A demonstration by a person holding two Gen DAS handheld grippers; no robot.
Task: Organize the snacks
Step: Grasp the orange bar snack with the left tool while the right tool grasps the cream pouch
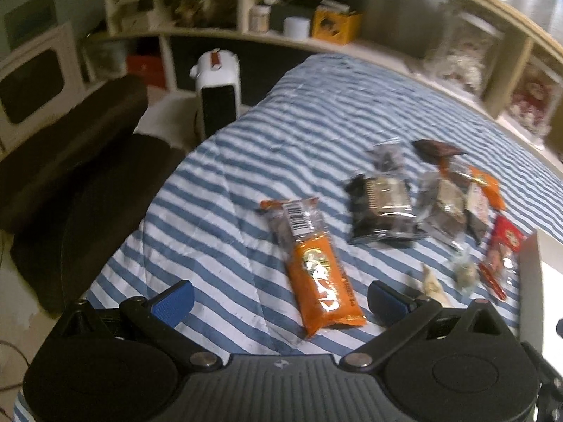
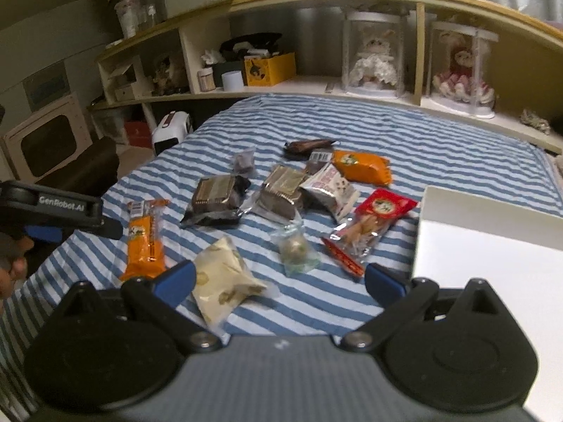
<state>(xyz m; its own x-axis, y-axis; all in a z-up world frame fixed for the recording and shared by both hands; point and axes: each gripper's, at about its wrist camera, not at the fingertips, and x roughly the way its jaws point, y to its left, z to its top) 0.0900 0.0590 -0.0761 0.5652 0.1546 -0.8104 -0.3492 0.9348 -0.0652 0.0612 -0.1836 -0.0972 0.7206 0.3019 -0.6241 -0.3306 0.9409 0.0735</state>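
Nearest the right wrist camera, right gripper (image 2: 279, 279) with jaws wide and empty, above a cream packet (image 2: 225, 277) lying between the blue pads. Just to the right, the corner of a white box (image 2: 492, 246) on the striped bed (image 2: 422, 133). Ahead, snacks scattered and partly overlapping: round wrapped sweet (image 2: 295, 248), red packet (image 2: 373, 221), two dark packets (image 2: 216, 198), orange bag (image 2: 362, 165). Apart to the left, near the bed edge, a long orange bar (image 2: 146, 239). Left gripper (image 1: 279, 302) also wide, holding nothing, over that orange bar (image 1: 316, 267). Free striped cover behind the pile up to the shelf (image 2: 316, 88); beyond the left edge, a dark chair (image 1: 70, 161).
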